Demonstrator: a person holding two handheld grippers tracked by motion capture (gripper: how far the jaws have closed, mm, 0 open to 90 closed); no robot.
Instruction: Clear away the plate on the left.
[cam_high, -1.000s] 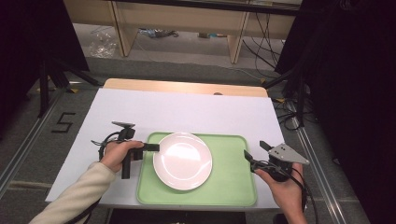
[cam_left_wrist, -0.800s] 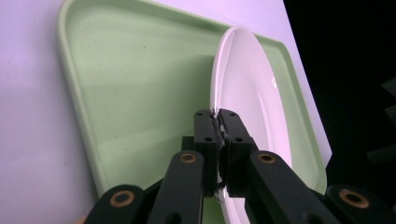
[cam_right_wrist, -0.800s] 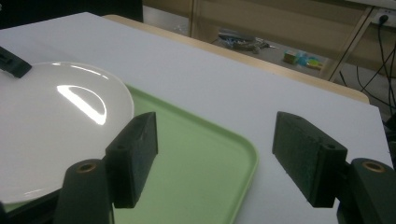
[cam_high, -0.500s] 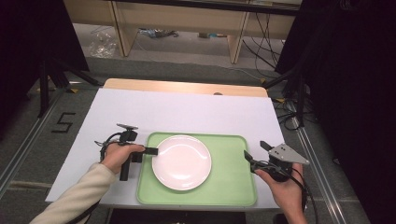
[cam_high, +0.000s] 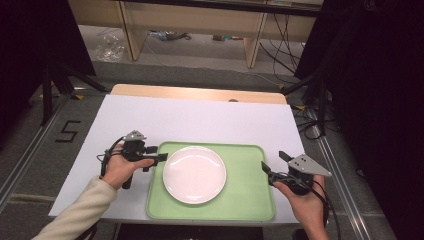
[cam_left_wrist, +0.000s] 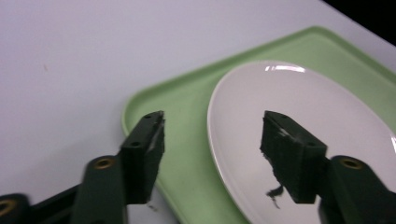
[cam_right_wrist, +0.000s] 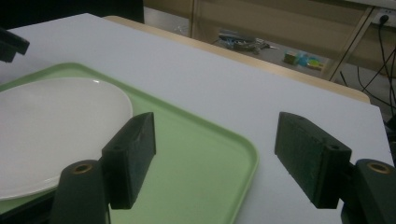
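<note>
A white plate (cam_high: 194, 174) lies on a light green tray (cam_high: 245, 195) near the table's front edge. My left gripper (cam_high: 161, 158) sits at the tray's left edge. Its jaws have just been opening, and in the left gripper view it (cam_left_wrist: 212, 135) stands open, with the rim of the plate (cam_left_wrist: 317, 116) in the gap and neither pad touching it. My right gripper (cam_high: 273, 161) hovers by the tray's right edge. In the right gripper view it (cam_right_wrist: 215, 144) is open and holds nothing, with the corner of the tray (cam_right_wrist: 196, 154) below it.
The tray rests on a white sheet (cam_high: 200, 120) over a wooden table (cam_high: 200, 93). Dark curtains and cables flank the table, and shelving (cam_high: 190, 30) stands beyond it. The other gripper (cam_right_wrist: 11, 44) shows at the top left of the right gripper view.
The left gripper's jaws have parted at the plate's left rim. The plate, the tray and the right hand stay where they were.
</note>
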